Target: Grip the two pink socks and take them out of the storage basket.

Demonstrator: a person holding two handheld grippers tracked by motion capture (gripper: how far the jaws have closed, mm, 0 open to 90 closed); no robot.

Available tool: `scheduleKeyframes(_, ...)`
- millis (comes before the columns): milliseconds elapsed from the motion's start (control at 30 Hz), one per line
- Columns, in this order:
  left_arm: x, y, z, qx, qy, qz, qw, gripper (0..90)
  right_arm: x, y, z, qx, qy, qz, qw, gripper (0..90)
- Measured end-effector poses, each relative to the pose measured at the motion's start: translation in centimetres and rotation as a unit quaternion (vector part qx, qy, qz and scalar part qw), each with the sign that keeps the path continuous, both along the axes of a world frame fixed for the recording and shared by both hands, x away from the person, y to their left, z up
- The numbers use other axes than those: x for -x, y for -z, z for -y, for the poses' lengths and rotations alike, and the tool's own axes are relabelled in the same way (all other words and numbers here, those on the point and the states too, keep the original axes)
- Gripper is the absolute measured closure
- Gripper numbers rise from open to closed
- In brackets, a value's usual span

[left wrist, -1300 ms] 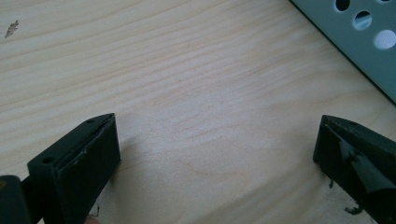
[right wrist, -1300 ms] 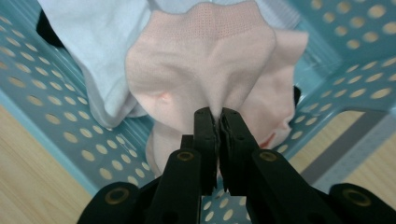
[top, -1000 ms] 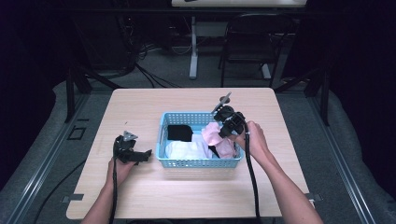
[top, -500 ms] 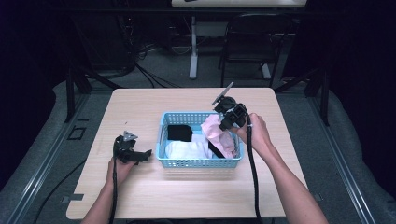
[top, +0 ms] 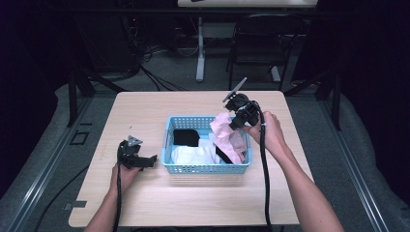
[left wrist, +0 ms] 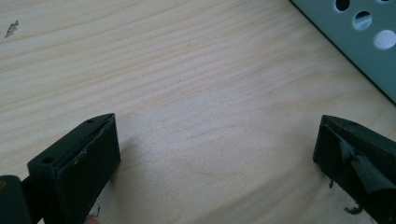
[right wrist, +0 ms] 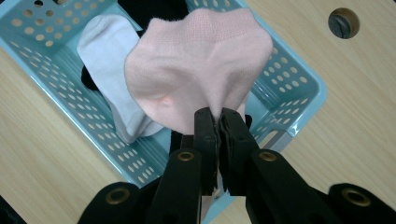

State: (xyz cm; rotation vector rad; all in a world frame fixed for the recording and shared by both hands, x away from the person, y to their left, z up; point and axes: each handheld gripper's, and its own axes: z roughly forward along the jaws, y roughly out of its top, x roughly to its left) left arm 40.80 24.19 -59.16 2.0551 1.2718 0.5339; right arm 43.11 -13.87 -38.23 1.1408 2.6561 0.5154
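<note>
A dim room with a dark folding chair and loose cables on the floor lies beyond a pale wooden table. Near the table's middle stands a light blue basket with perforated walls.

The right tongs hang over the basket's right half, raised above its rim. Their jaws are pressed nearly together on a fold of a pink sock, which fans out ahead of the tips and droops from them into the basket. Below the sock and off to the side of these tongs, inside the basket, lie a white sock and some black cloth. In the right gripper view a round hole in the tabletop shows beyond the basket's far corner.

The left tongs rest low on the table, well apart from the right pair, with their tips turned toward the basket's left wall just ahead of them. Their jaws stand wide apart with bare wood between them and grip nothing.
</note>
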Motion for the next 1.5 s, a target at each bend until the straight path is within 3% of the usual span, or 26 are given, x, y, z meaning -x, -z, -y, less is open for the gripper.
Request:
scheduleKeyframes(467,0.0,0.0,0.0,0.001,-0.002,0.001,1.0000,0.6,0.0,-2.5,1.8,-0.005,0.013,0.014,0.9998,86.0)
scheduleKeyframes(900,0.0,0.0,0.0,0.000,-0.001,0.001,1.0000,0.5,0.3,-4.5,5.0,-0.002,0.042,0.033,0.9986,86.2)
scheduleKeyframes(1100,0.0,0.0,0.0,0.001,-0.002,0.001,1.0000,0.6,0.5,-4.5,6.4,-0.002,0.054,0.036,0.9979,86.1)
scheduleKeyframes(1500,0.0,0.0,0.0,0.000,-0.003,0.002,1.0000,0.6,0.8,-2.4,11.5,0.010,0.101,0.020,0.9947,86.1)
